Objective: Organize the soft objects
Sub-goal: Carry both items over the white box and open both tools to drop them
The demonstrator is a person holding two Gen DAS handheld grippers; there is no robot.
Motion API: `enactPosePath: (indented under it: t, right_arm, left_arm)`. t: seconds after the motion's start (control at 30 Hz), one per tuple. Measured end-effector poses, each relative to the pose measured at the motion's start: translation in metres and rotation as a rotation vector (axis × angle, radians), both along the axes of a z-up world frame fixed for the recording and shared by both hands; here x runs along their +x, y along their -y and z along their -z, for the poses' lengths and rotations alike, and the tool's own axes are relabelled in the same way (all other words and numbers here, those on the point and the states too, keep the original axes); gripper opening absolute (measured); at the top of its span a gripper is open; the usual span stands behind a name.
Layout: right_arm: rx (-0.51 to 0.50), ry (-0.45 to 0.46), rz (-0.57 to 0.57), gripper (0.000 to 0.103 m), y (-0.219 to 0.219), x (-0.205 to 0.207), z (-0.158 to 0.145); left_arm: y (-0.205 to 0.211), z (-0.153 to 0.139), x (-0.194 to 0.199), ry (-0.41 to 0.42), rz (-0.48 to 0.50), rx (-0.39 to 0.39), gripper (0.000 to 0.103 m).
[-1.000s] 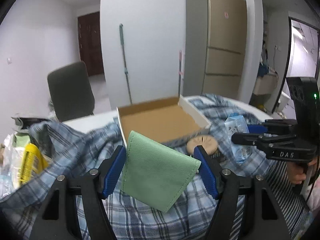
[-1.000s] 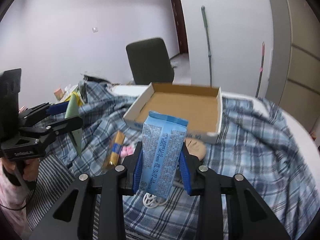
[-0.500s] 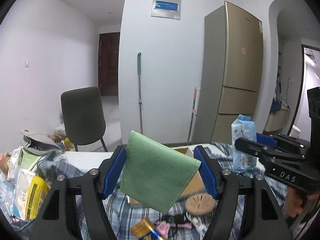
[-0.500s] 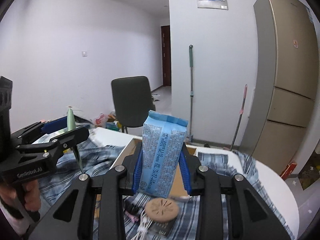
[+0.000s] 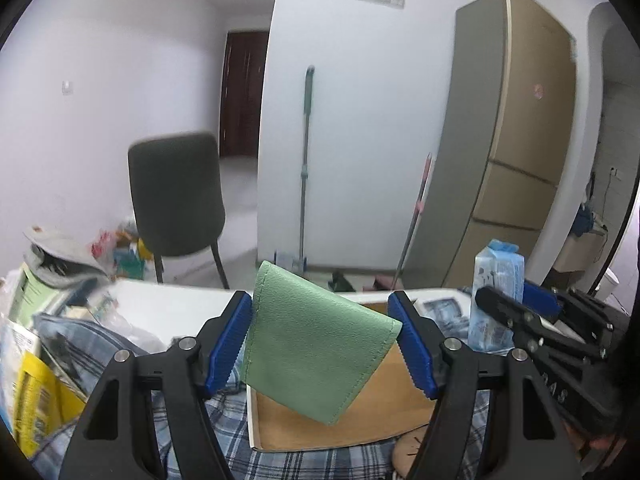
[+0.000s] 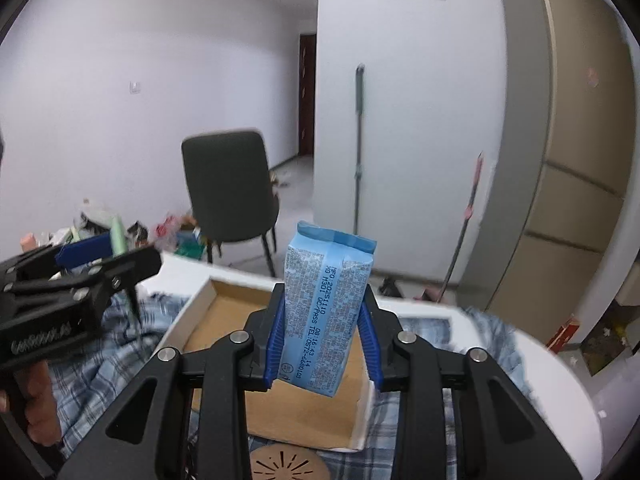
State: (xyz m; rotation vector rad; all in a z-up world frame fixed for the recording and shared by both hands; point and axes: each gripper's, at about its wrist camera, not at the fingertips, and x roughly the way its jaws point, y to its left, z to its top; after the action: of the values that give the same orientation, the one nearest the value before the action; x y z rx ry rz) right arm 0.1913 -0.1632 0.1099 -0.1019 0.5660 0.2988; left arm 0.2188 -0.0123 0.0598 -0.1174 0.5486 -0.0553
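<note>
Left wrist view: left gripper (image 5: 320, 344), 2 blue-padded fingers pinching a green wallet (image 5: 316, 344) by its sides. Wallet tilted, 1 corner hanging low, held in the air over the near-left part of a cardboard box (image 5: 360, 424). Box is shallow, open-topped, brown inside with a white rim, and sits on a blue plaid cloth (image 5: 280, 464). Round tan disc (image 5: 408, 448) on the cloth just beside the box's near right corner. Yellow packaging (image 5: 36, 400) piled at far left. To the right, the other tool reaches in from the side, carrying the blue pack. Farther back: dark chair (image 5: 176, 200), mop (image 5: 306, 168) leaning on a white wall, tall beige fridge (image 5: 516, 152).

Right wrist view: right gripper (image 6: 324, 348), fingers pressed against both sides of a blue tissue pack (image 6: 326, 308). Pack upright, printed date code facing the camera, held above the middle of the same box (image 6: 224, 320). Slotted tan disc (image 6: 286, 464) on the cloth just in front of the box's near rim. Left gripper (image 6: 116, 256) seen side-on at left, the wallet showing only as a thin green edge (image 6: 119, 234) between its fingers, above the plaid cloth (image 6: 100, 360) and left of the box. Beyond the table: chair (image 6: 228, 184), mop (image 6: 359, 148), fridge (image 6: 560, 140).
</note>
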Motion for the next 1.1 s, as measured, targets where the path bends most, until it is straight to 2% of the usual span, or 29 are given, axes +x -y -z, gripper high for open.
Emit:
enactPosePath:
  t: [0.23, 0.33, 0.43, 0.53, 0.63, 1.1]
  right_arm:
    - [-0.042, -0.107, -0.005, 0.033, -0.007, 0.020, 0.051]
    - [-0.066, -0.160, -0.022, 0.033, -0.009, 0.028, 0.068]
    - [-0.068, -0.204, -0.032, 0.033, -0.013, 0.032, 0.081]
    - [-0.075, -0.233, -0.037, 0.033, -0.016, 0.039, 0.090]
    - [-0.064, -0.259, -0.041, 0.033, -0.015, 0.040, 0.096]
    - [-0.069, -0.299, -0.038, 0.033, -0.011, 0.048, 0.110]
  left_arm:
    - [-0.001, 0.043, 0.031, -0.129, -0.017, -0.003, 0.072]
    - [-0.007, 0.062, 0.044, -0.198, -0.024, -0.041, 0.072]
    - [-0.011, 0.074, 0.051, -0.235, -0.030, -0.048, 0.073]
    - [-0.013, 0.082, 0.054, -0.272, -0.023, -0.093, 0.073]
    - [-0.013, 0.085, 0.055, -0.295, -0.013, -0.131, 0.073]
    - [0.002, 0.083, 0.065, -0.360, -0.013, -0.131, 0.073]
